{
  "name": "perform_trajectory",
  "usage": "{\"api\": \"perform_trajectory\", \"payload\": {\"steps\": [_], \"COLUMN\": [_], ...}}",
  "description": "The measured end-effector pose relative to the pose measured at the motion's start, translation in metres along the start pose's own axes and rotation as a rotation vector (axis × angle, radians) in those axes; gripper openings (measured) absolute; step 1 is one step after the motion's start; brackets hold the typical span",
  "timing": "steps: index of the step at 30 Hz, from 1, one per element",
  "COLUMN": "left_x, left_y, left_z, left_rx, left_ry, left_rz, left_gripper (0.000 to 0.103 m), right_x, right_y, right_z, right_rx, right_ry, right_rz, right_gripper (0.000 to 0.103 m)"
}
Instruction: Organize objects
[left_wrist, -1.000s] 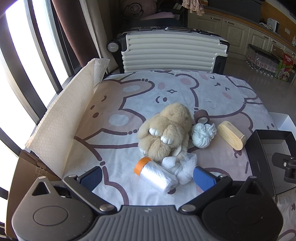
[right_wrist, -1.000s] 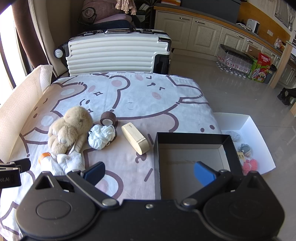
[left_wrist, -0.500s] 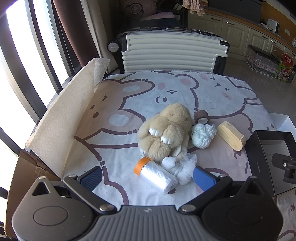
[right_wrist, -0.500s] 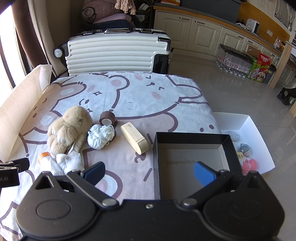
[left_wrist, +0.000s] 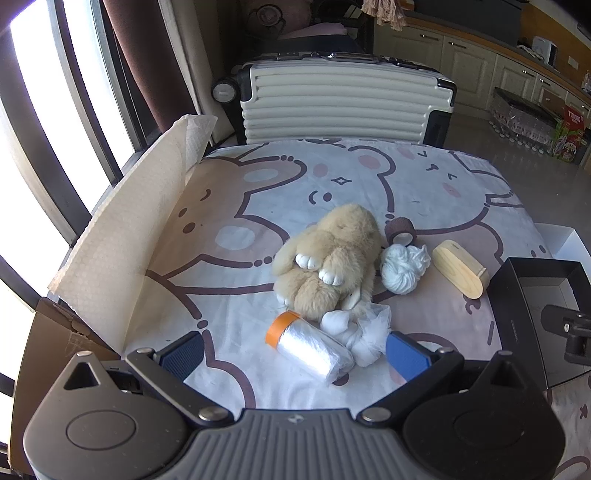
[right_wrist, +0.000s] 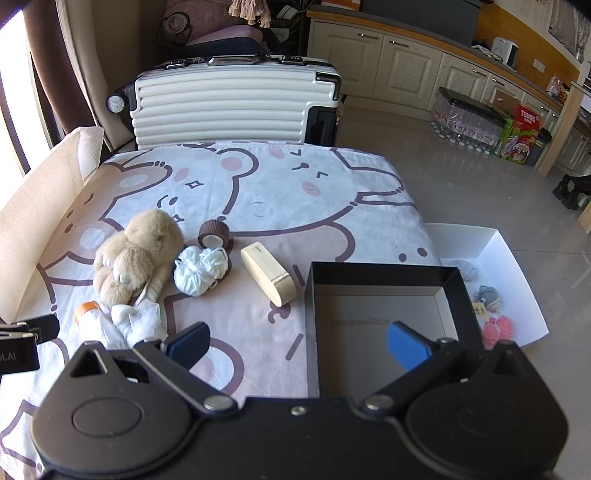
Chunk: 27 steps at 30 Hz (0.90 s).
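A tan plush rabbit (left_wrist: 330, 260) (right_wrist: 138, 254) lies mid-table on the bear-print cloth. In front of it rest a plastic-film roll with an orange cap (left_wrist: 308, 345) (right_wrist: 94, 321) and a white crumpled bag (left_wrist: 364, 330). To its right are white yarn (left_wrist: 404, 267) (right_wrist: 199, 267), a brown tape roll (left_wrist: 400, 230) (right_wrist: 214, 233) and a wooden case (left_wrist: 460, 273) (right_wrist: 267, 272). An empty black box (right_wrist: 384, 321) (left_wrist: 511, 321) stands at the right edge. My left gripper (left_wrist: 295, 354) is open around the film roll's near end. My right gripper (right_wrist: 297, 341) hangs open over the box's left wall.
A white ribbed suitcase (left_wrist: 345, 103) (right_wrist: 236, 107) stands behind the table. A paper-wrapped board (left_wrist: 122, 229) lines the left edge by the window. A white tray (right_wrist: 495, 280) with small knitted items sits on the floor to the right. Kitchen cabinets run along the far wall.
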<state>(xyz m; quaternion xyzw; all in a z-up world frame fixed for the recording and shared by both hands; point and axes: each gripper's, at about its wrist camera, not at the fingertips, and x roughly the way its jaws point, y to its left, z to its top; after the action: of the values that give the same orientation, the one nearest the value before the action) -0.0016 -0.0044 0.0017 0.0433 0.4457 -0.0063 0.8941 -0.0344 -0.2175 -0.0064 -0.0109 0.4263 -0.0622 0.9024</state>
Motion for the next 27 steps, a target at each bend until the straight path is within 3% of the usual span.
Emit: {"api": "perform_trajectory", "payload": {"steps": [27], "left_x": [-0.0004], "left_y": [0.0], "left_z": [0.0003], "left_rx": [0.002], "left_ry": [-0.001], "left_rz": [-0.01], "left_gripper": [0.103], "right_x": [-0.0004], "right_y": [-0.0015], "right_z": [-0.0007], "right_rx": [-0.003], "right_ry": [0.003], "right_rz": [-0.005], "right_gripper": [0.103]}}
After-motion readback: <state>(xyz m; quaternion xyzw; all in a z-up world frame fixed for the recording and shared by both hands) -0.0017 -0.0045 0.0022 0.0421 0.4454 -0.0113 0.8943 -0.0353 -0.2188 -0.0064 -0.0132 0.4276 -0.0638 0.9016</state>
